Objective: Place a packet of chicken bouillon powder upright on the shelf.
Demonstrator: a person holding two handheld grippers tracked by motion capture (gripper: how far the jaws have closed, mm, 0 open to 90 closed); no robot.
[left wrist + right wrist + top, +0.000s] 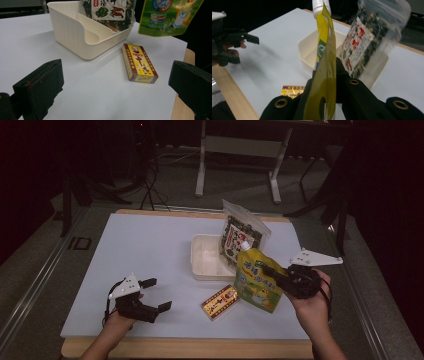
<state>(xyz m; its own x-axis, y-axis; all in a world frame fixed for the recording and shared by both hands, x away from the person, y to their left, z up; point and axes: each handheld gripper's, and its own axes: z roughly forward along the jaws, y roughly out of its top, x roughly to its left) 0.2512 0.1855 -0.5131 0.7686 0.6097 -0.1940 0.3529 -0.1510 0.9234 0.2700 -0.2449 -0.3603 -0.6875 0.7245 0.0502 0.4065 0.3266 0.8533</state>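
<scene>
My right gripper (272, 272) is shut on a yellow-green spouted pouch (256, 280), held off the table beside the cream tray (200, 265); in the right gripper view the pouch (325, 62) stands edge-on between the jaws, white cap up. A clear bag of dark seaweed snacks (241, 235) leans in the tray's right side. A small yellow and red box (220, 302) lies flat on the white board in front of the tray. My left gripper (157, 294) rests open at the front left, nothing between its jaws, facing the box (138, 62) and the tray (75, 32).
The white board (150, 250) covers a wooden table, whose front edge (190, 347) runs along the bottom. Table legs and cables stand on the dark floor behind.
</scene>
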